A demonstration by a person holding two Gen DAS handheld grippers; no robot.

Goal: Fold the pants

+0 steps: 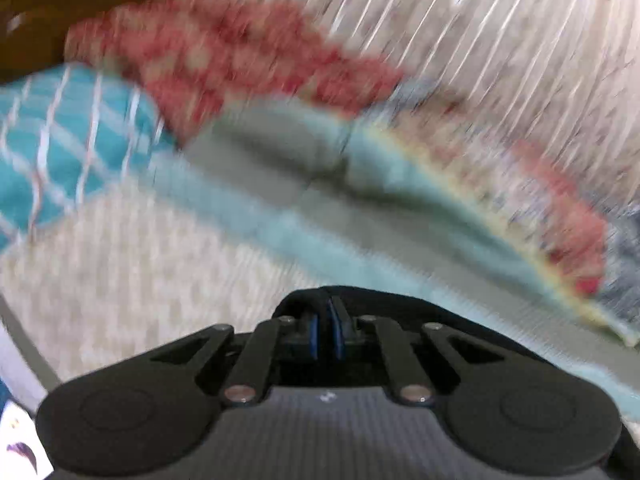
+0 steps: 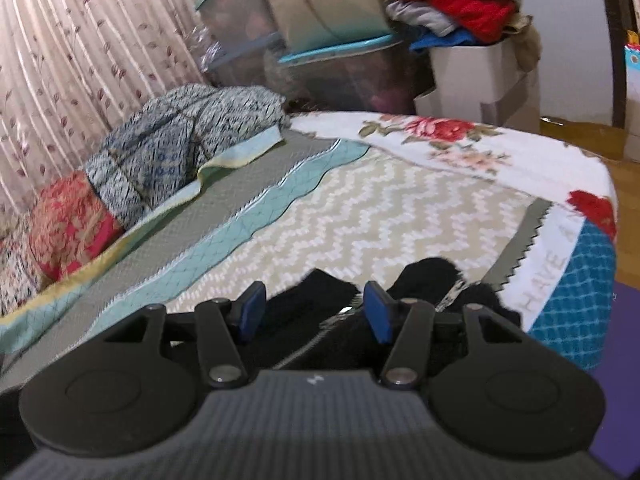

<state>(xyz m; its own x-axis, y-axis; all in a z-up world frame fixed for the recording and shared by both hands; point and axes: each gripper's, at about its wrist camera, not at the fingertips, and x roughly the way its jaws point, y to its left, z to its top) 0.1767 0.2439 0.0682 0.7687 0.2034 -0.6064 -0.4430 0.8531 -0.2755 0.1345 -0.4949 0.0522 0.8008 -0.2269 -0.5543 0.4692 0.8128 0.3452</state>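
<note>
Right wrist view shows your right gripper [image 2: 314, 312] with its blue pads [image 2: 378, 312] standing apart, released, and the black pants [image 2: 424, 280] lying bunched on the bed just in front of and under them. I cannot tell if a pad touches the cloth, but nothing is pressed between them. The pants rest on the bed cover [image 2: 360, 208], on its cream zigzag part, near the corner of the bed. At this corner, on a white band [image 2: 548, 276] of the cover, you can read the word "HAVE"; more letters follow, but they are too small to read. A small pale mark sits on the gripper body; it is not readable.

In the left wrist view, which is strongly blurred, your left gripper [image 1: 328, 334] is clenched, and black cloth [image 1: 360, 300] lies right at its tips, seemingly caught between the pads.
</note>
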